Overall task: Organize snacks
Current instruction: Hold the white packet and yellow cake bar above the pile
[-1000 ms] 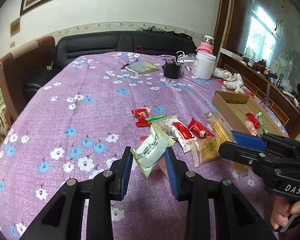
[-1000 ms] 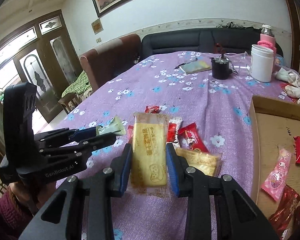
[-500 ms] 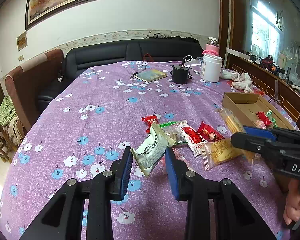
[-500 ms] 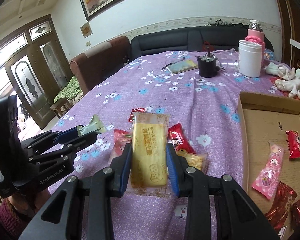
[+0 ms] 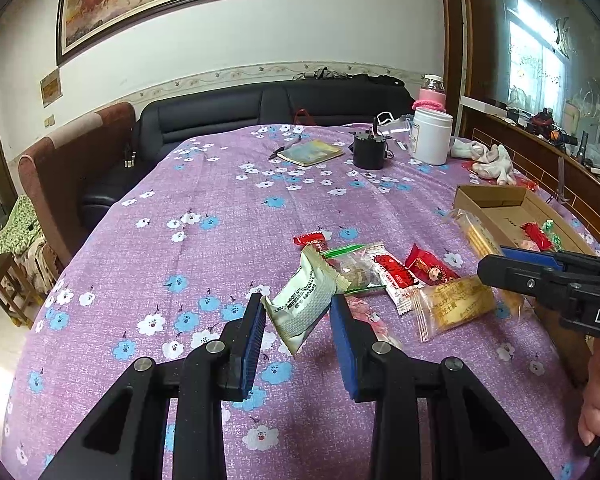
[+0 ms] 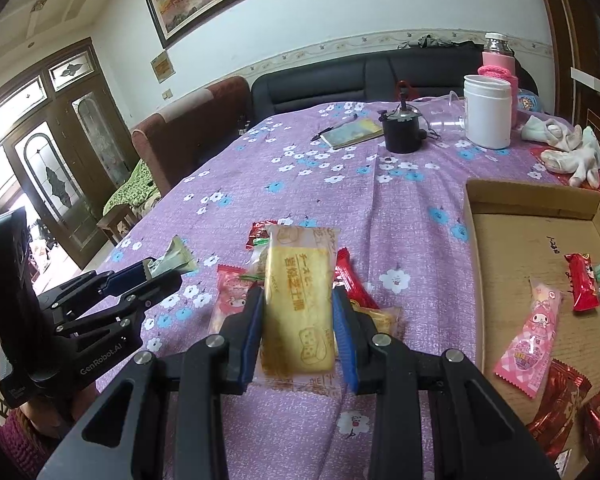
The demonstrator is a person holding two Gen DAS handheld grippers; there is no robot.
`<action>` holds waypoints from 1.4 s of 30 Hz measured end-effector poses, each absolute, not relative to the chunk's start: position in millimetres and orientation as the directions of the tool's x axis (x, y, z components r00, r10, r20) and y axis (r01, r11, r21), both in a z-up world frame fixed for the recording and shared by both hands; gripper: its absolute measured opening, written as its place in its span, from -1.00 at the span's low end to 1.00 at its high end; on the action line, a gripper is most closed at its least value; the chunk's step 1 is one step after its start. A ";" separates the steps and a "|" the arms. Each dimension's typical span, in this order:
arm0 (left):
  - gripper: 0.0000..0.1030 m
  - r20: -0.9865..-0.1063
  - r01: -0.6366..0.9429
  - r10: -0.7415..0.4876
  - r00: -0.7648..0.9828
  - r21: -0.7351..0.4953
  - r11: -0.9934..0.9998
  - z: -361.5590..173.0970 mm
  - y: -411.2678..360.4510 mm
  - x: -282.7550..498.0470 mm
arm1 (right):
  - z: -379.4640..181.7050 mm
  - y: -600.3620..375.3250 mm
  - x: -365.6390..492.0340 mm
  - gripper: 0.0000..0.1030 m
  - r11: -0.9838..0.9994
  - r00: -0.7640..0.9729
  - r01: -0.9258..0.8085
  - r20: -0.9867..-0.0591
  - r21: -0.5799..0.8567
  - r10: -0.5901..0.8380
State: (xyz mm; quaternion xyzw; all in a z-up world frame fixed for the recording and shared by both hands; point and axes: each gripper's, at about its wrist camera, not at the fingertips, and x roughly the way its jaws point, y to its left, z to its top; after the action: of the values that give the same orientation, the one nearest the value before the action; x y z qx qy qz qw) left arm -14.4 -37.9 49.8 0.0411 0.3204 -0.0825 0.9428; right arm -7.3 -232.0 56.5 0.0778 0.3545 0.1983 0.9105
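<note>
My left gripper (image 5: 297, 308) is shut on a white-green snack packet (image 5: 306, 298) and holds it above the purple flowered tablecloth (image 5: 220, 208). My right gripper (image 6: 298, 300) is shut on a yellow biscuit packet (image 6: 300, 300), held above the loose snack pile. Several snacks (image 5: 396, 272) lie on the cloth: red packets, a clear nut bag, a yellow biscuit packet (image 5: 454, 306) and a pink one (image 6: 230, 294). The cardboard box (image 6: 528, 200) at the right holds a pink packet (image 6: 534, 330), red candies (image 6: 580, 286) and a green one.
At the far end of the table stand a white jar (image 5: 432, 140), a pink-sleeved bottle (image 5: 432, 94), a black pot (image 5: 368, 152), a notebook (image 5: 310, 152) and white gloves (image 5: 490, 160). A black sofa (image 5: 260, 108) and a brown armchair (image 5: 72, 168) border the table.
Both grippers have lifted and pulled back a little with their packets still held. The right gripper has shifted toward the box.
</note>
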 end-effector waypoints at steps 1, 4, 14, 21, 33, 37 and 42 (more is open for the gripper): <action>-0.32 -0.610 0.181 -0.128 0.782 0.026 0.983 49.9 -38.0 -14.2 | 56.6 -233.0 -6.7 -0.37 0.909 0.670 -0.304 -0.614 0.285 0.417; -0.32 -0.605 0.174 -0.116 0.788 0.037 0.984 49.8 -38.8 -14.8 | 56.8 -236.1 -5.3 -0.37 0.911 0.674 -0.293 -0.613 0.290 0.412; -0.32 -0.590 0.161 -0.090 0.802 0.070 0.984 50.5 -41.3 -16.5 | 57.2 -241.4 -4.7 -0.37 0.913 0.678 -0.275 -0.612 0.302 0.407; -0.32 -0.587 0.156 -0.080 0.806 0.080 0.985 49.9 -42.0 -16.6 | 57.9 -247.3 -3.7 -0.37 0.915 0.684 -0.259 -0.609 0.310 0.401; -0.32 -0.584 0.151 -0.071 0.808 0.089 0.985 49.5 -43.5 -16.4 | 58.8 -256.9 0.3 -0.37 0.906 0.685 -0.233 -0.601 0.354 0.411; -0.32 -0.584 0.152 -0.069 0.809 0.094 0.984 48.6 -43.9 -16.2 | 60.3 -257.4 -0.6 -0.37 0.901 0.685 -0.237 -0.595 0.364 0.421; -0.32 -0.585 0.153 -0.068 0.808 0.097 0.983 47.4 -44.6 -15.7 | 62.1 -259.3 -0.9 -0.37 0.898 0.687 -0.236 -0.589 0.372 0.425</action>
State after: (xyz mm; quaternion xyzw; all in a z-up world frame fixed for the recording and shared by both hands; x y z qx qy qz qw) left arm -15.7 -44.6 47.4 0.0699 0.3041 -0.0580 0.9483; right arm -0.9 -259.3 62.1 0.1344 0.3510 0.1818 0.9087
